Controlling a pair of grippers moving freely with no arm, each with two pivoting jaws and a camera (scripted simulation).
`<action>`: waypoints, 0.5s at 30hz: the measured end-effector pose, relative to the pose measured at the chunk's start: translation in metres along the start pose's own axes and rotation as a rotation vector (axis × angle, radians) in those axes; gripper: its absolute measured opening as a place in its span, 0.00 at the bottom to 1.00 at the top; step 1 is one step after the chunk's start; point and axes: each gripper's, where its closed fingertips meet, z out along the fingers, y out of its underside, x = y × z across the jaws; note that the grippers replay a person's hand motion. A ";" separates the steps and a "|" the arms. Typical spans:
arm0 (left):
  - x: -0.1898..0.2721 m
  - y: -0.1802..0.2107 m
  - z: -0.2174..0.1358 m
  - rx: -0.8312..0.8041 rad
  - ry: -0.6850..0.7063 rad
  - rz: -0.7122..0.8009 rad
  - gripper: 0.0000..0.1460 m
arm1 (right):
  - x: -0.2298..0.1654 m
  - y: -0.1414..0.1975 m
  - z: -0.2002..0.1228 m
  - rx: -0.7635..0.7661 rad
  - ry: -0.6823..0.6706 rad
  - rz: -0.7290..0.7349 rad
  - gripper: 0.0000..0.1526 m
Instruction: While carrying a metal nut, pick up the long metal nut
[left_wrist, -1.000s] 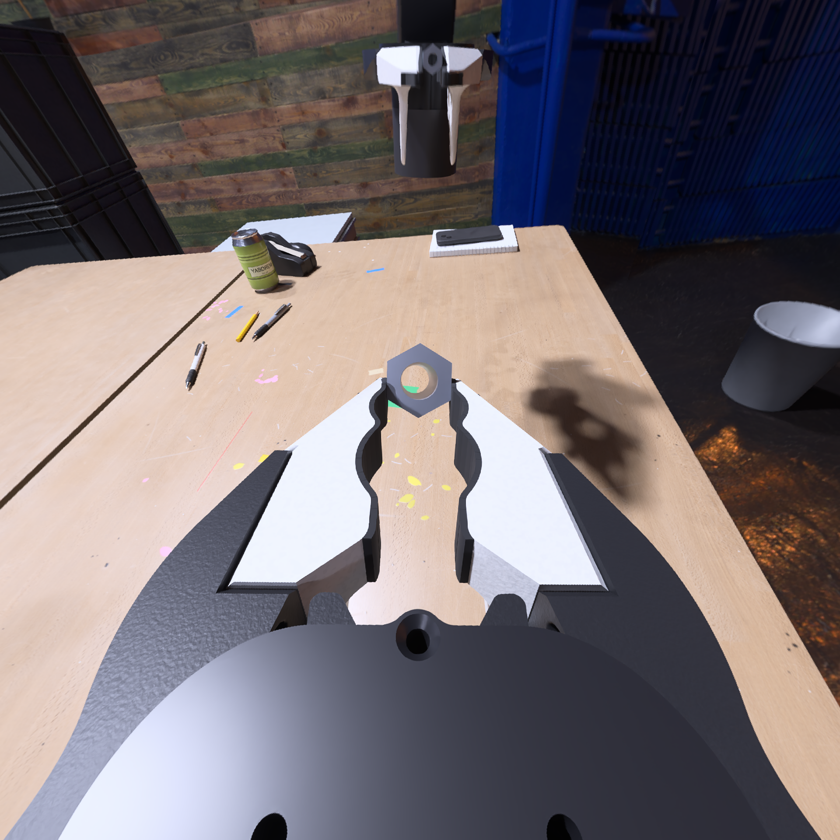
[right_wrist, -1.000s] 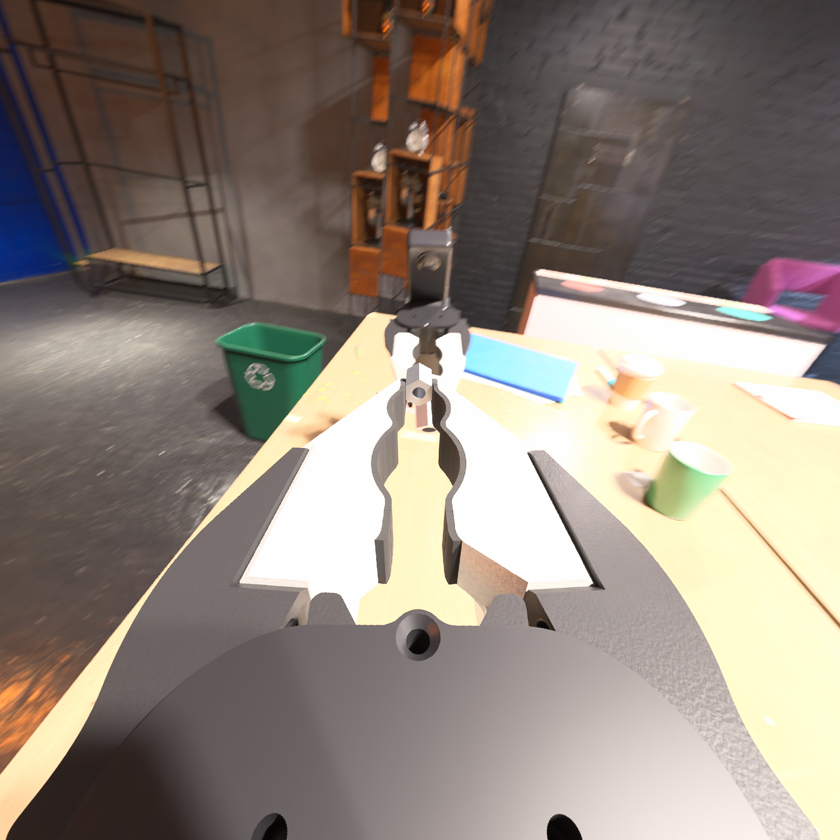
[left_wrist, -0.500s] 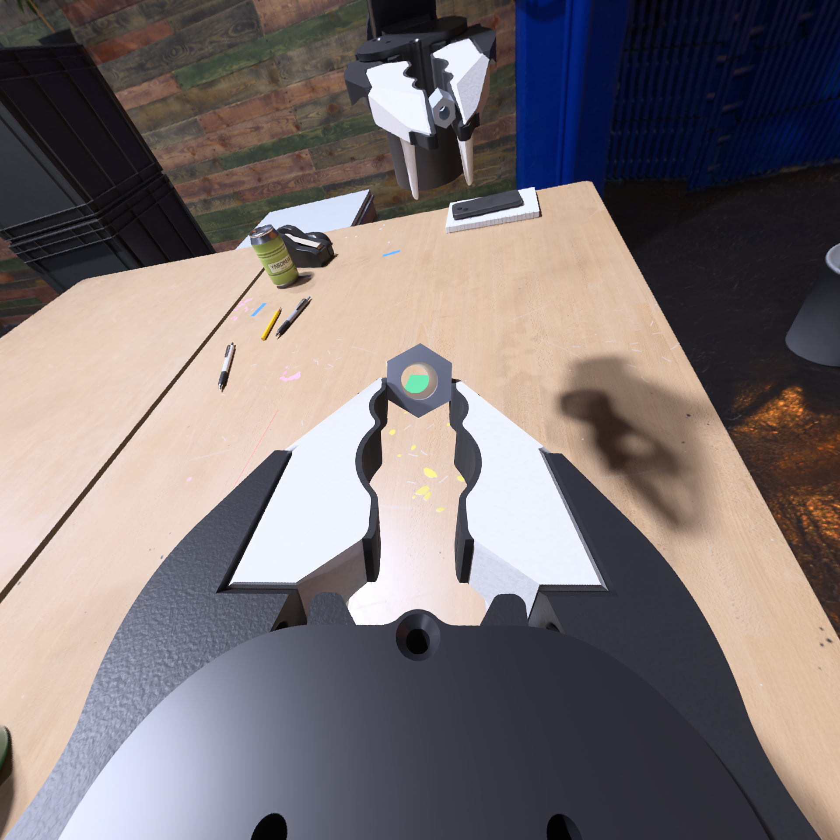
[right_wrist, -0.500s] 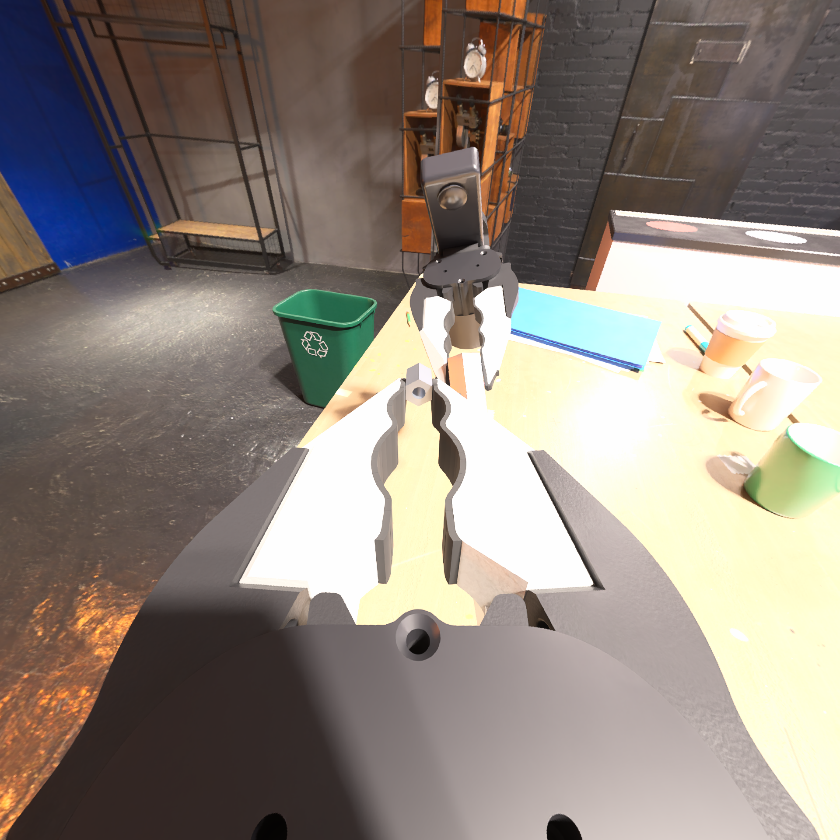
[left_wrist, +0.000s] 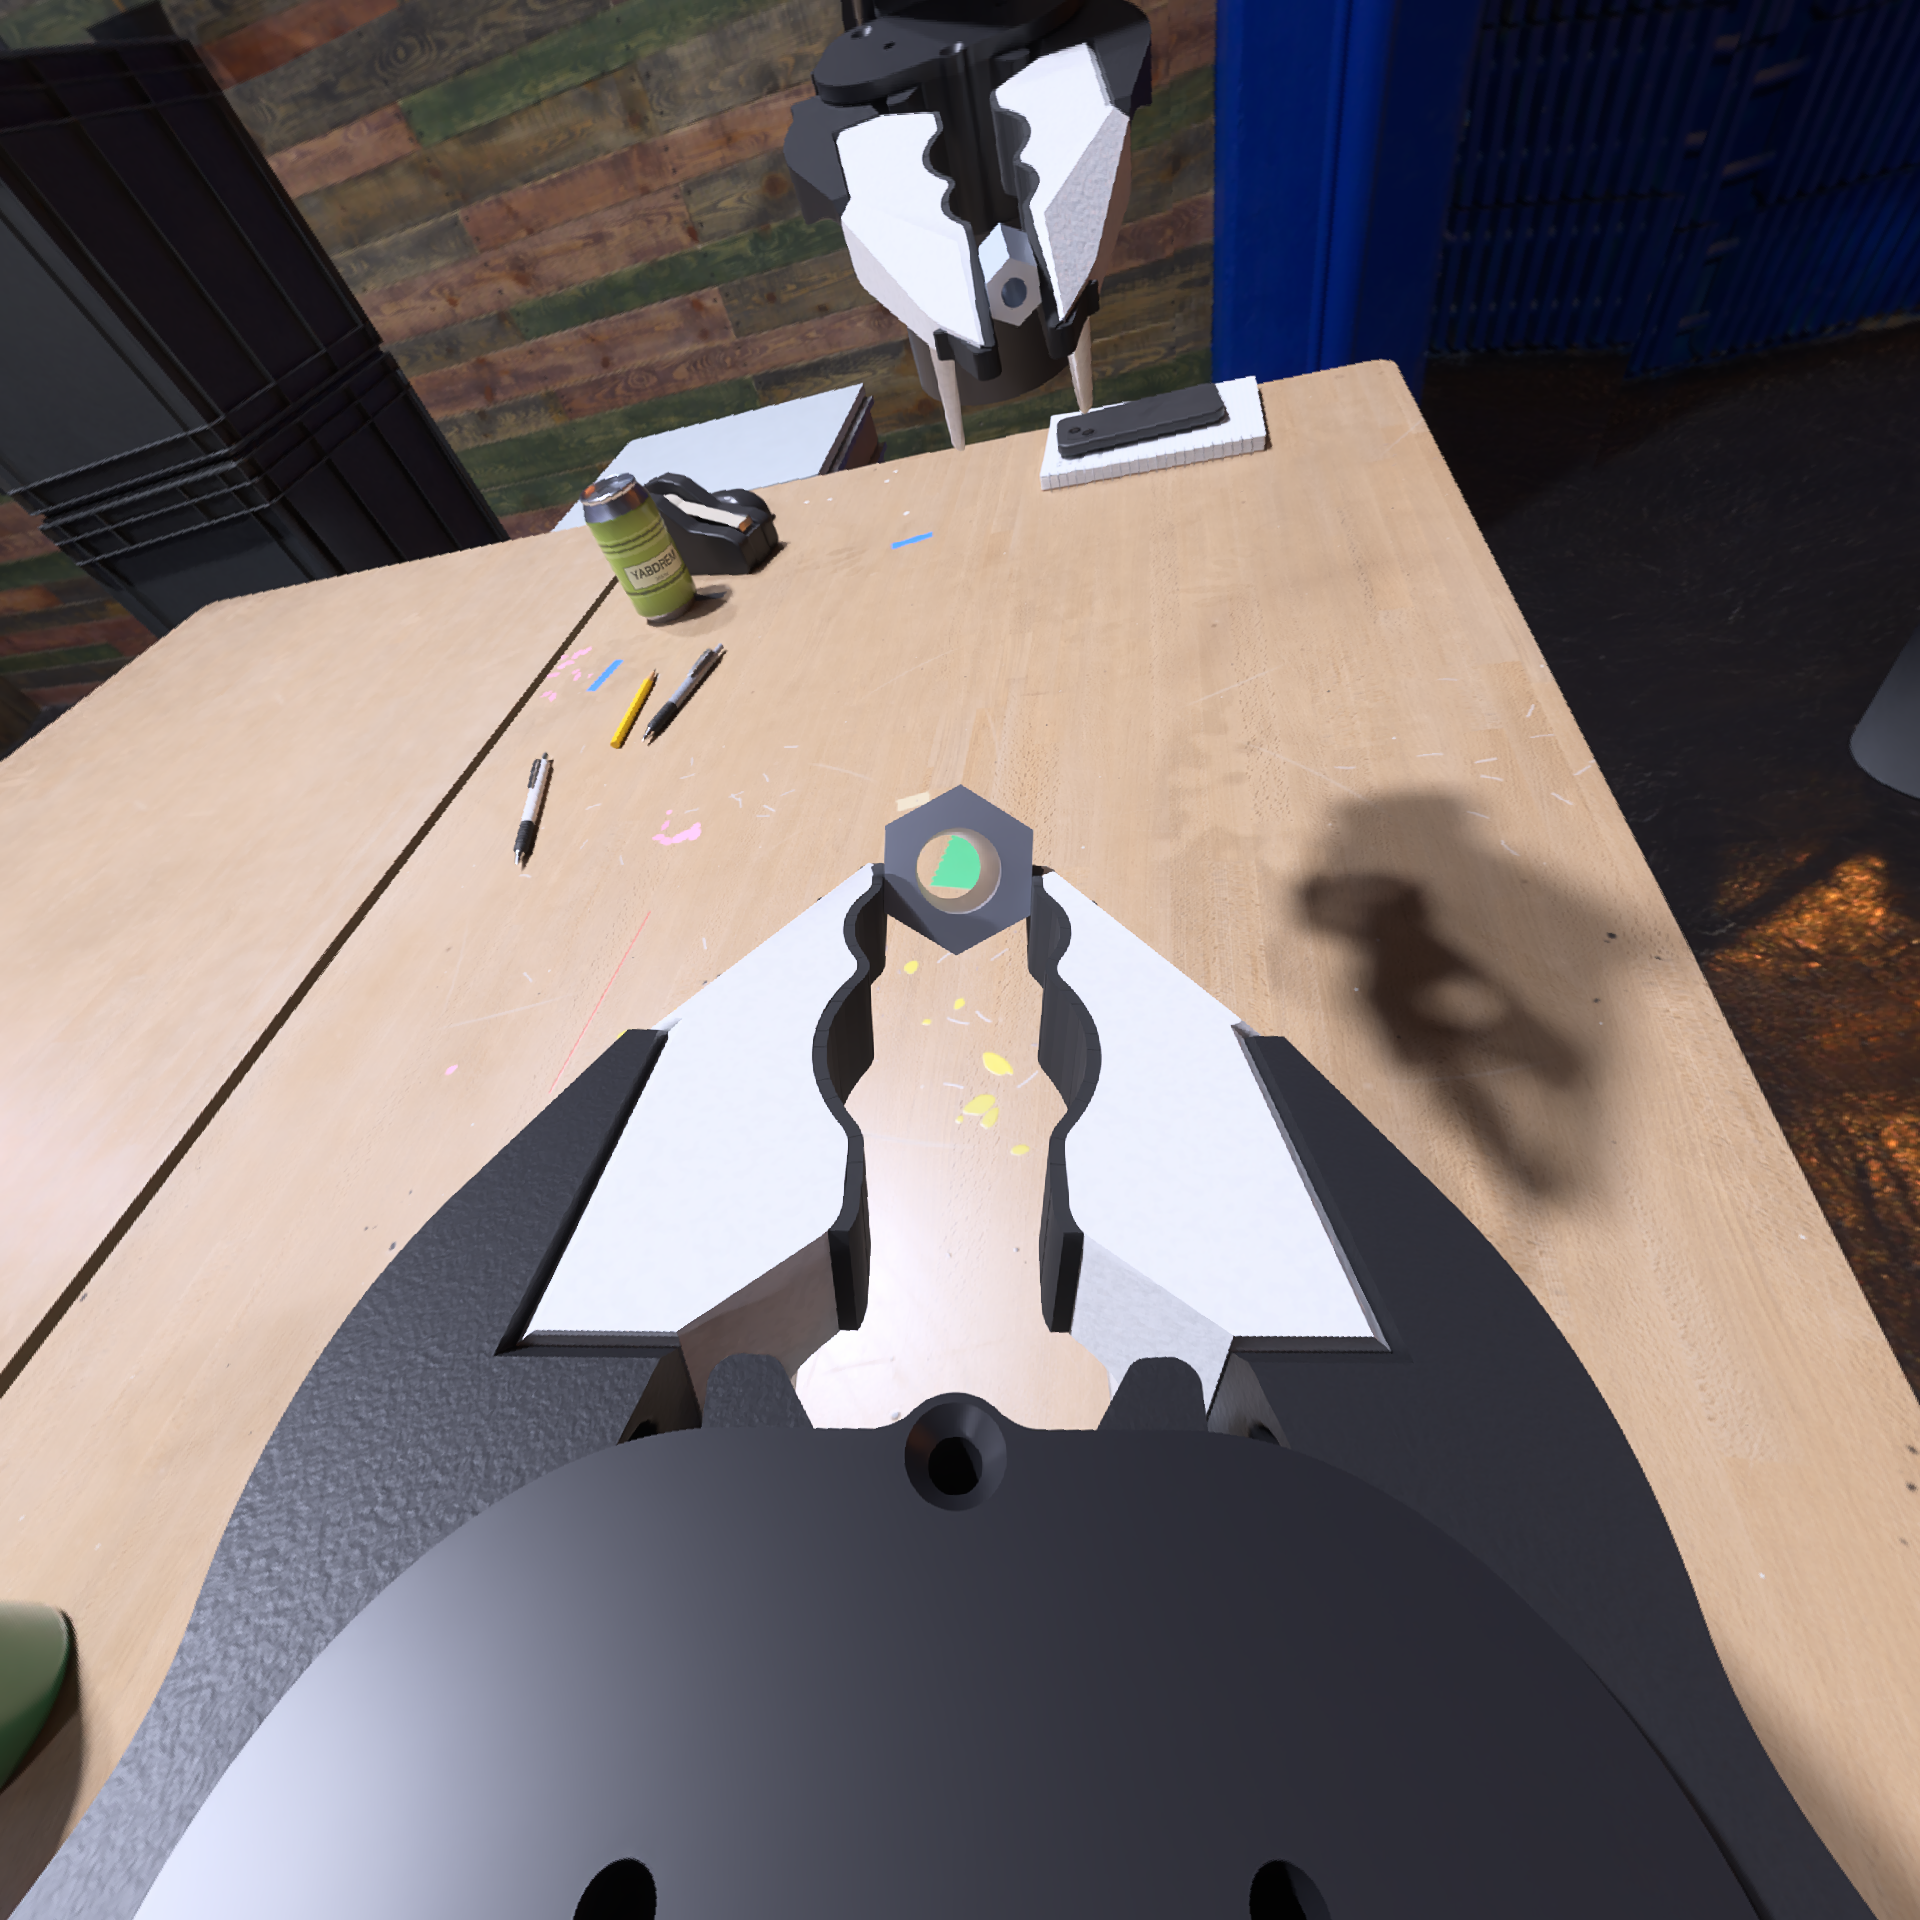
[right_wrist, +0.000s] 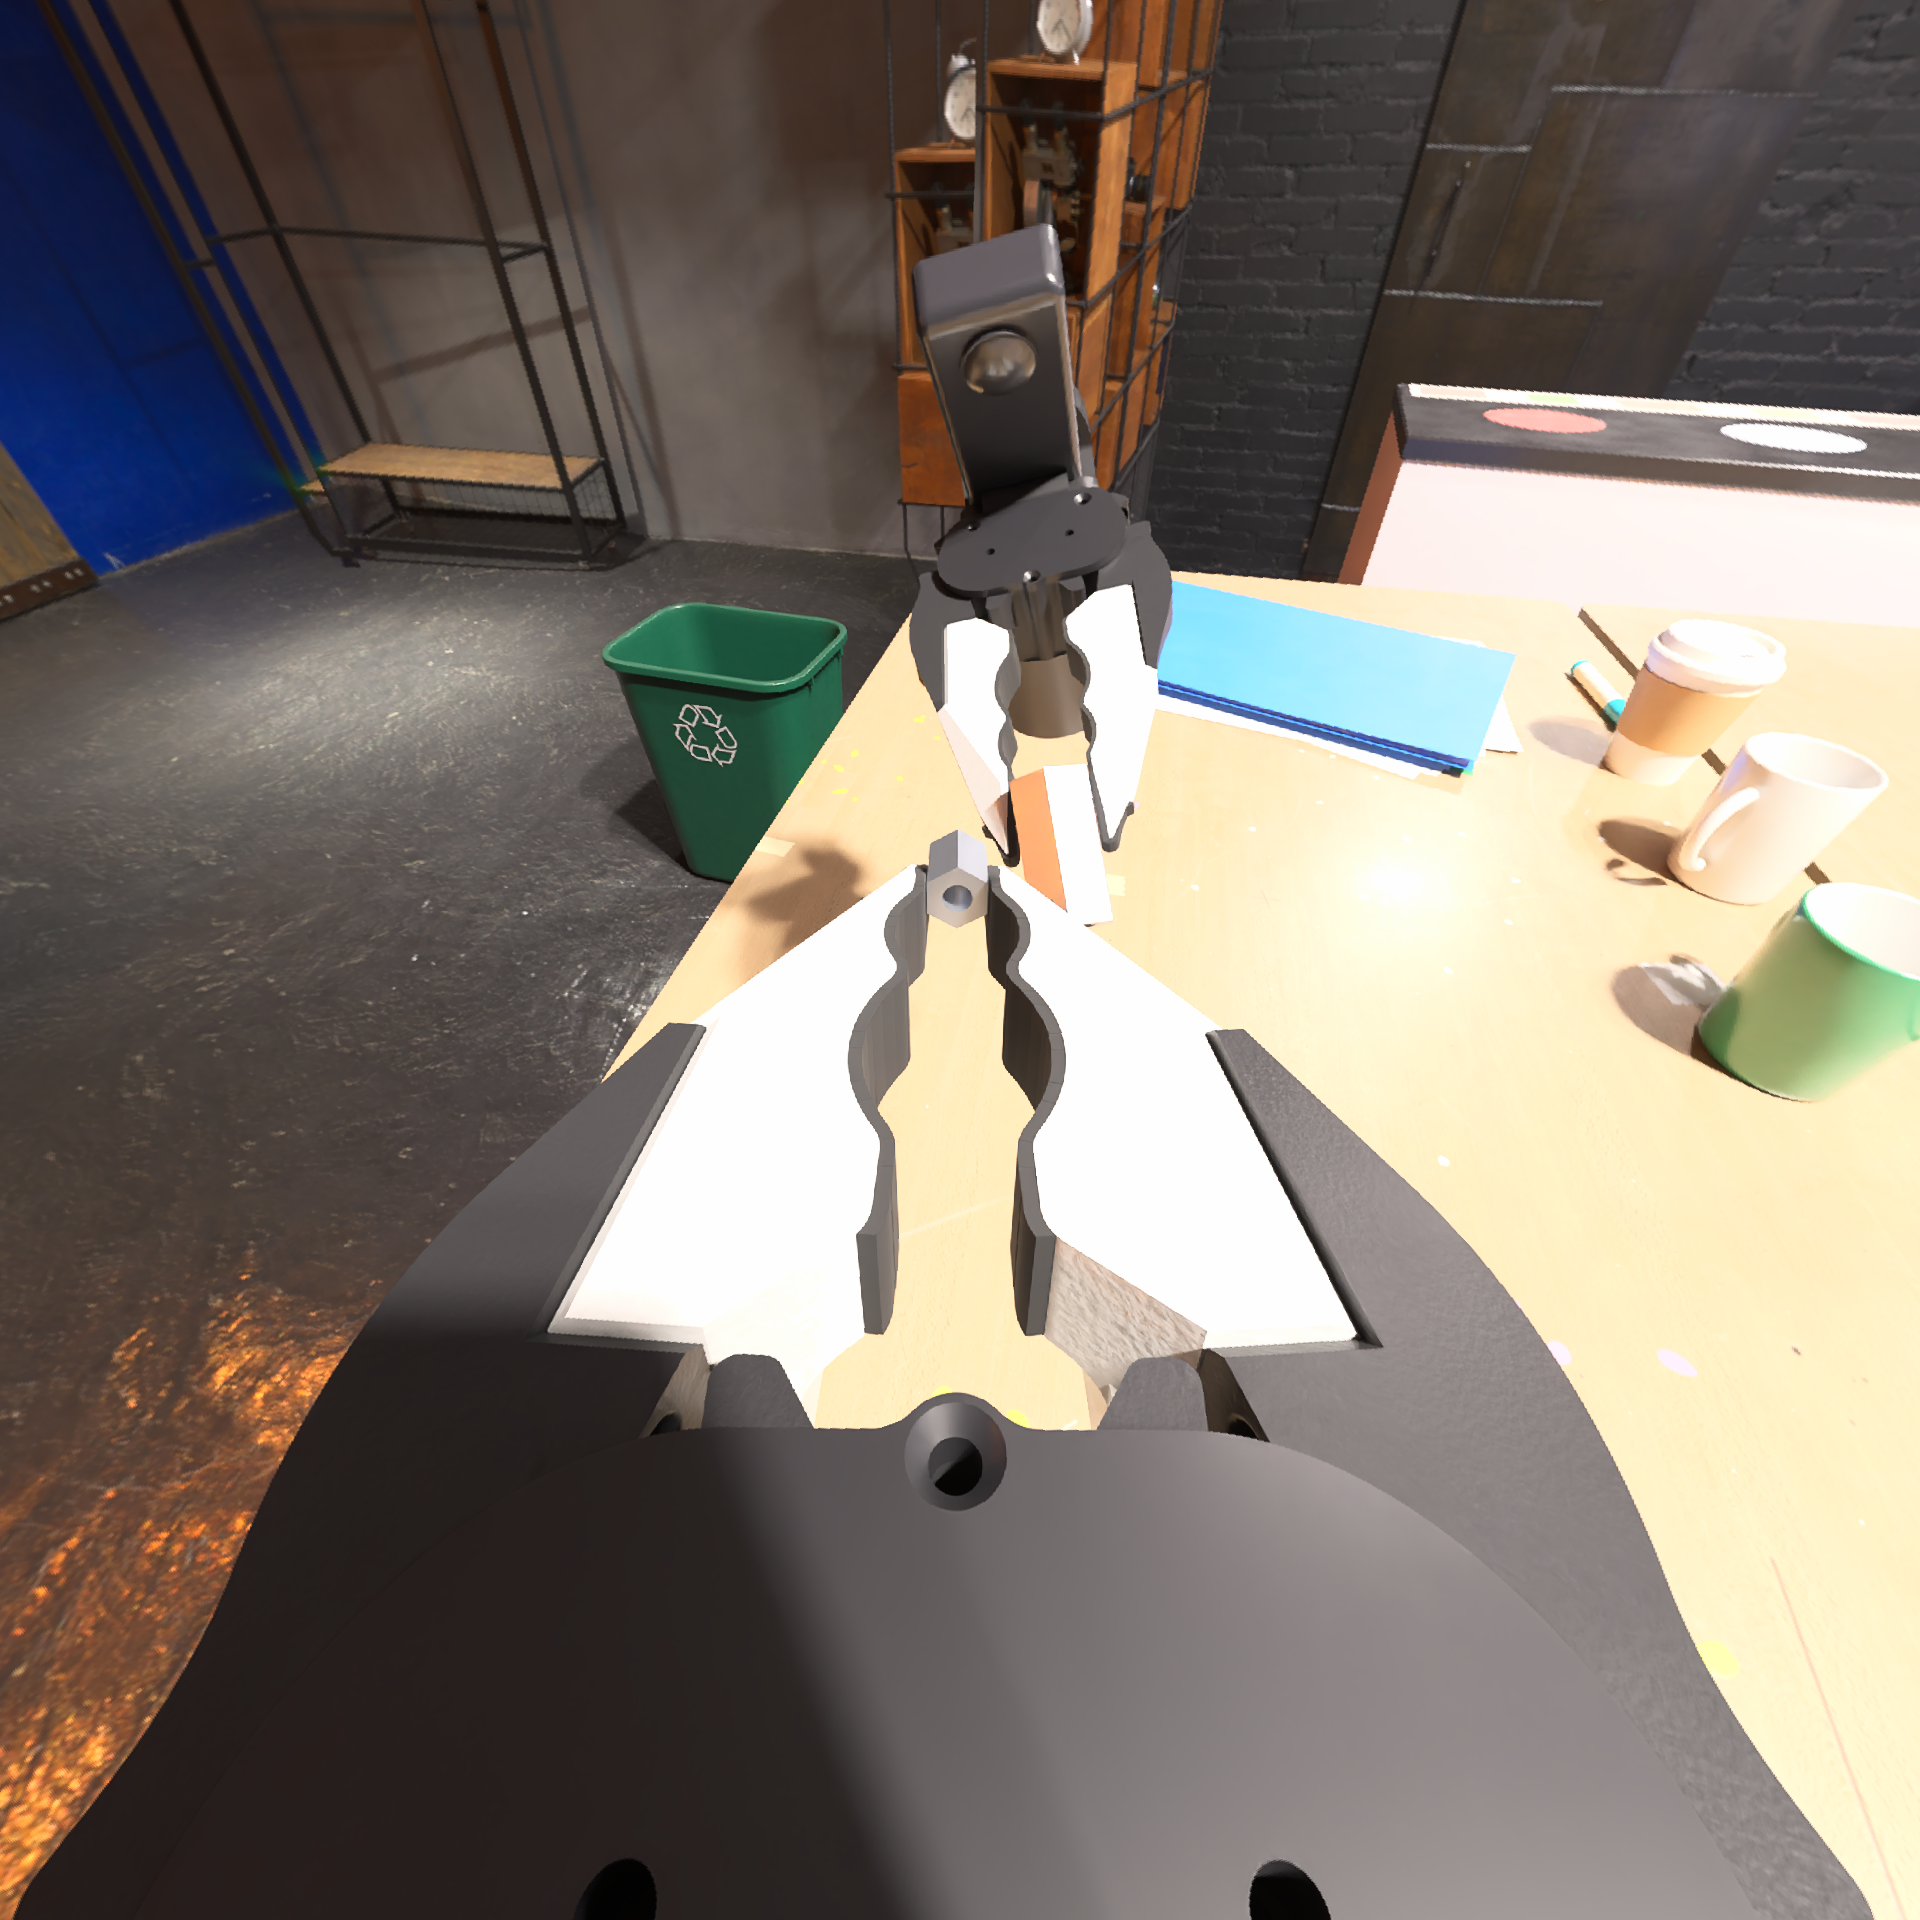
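My left gripper (left_wrist: 957, 883) is shut on a flat dark hexagonal metal nut (left_wrist: 902, 868) at its fingertips, held above the wooden table (left_wrist: 1143, 675). My right gripper (right_wrist: 954, 906) is shut on the small pale long metal nut (right_wrist: 954, 883) at its fingertips, near the table's left edge (right_wrist: 790, 831). The two grippers face each other. In the left wrist view the right gripper (left_wrist: 1013, 312) hangs above the far table end with the long nut (left_wrist: 1004, 272) in it. In the right wrist view the left gripper (right_wrist: 1055, 836) is just beyond my fingertips.
A green can (left_wrist: 639, 551), a tape dispenser (left_wrist: 717, 525), pens (left_wrist: 681, 691) and a phone on a white pad (left_wrist: 1143, 421) lie on the table. A blue folder (right_wrist: 1330, 675), paper cup (right_wrist: 1694, 696), white mug (right_wrist: 1777, 821), green mug (right_wrist: 1829, 997) and a green floor bin (right_wrist: 727, 727) show too.
The two grippers have come closer together, and each looms larger in the other's view. Both stay shut on their nuts.
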 end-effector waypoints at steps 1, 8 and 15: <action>-0.001 0.000 0.000 -0.003 -0.004 -0.002 0.18 | 0.001 0.001 0.000 -0.002 0.003 0.005 0.06; -0.009 0.010 0.001 -0.099 -0.077 -0.019 0.18 | 0.014 0.012 -0.002 -0.043 0.033 0.051 0.06; -0.011 0.018 0.006 -0.134 -0.057 -0.071 0.18 | 0.022 0.024 -0.003 -0.073 -0.008 0.083 0.06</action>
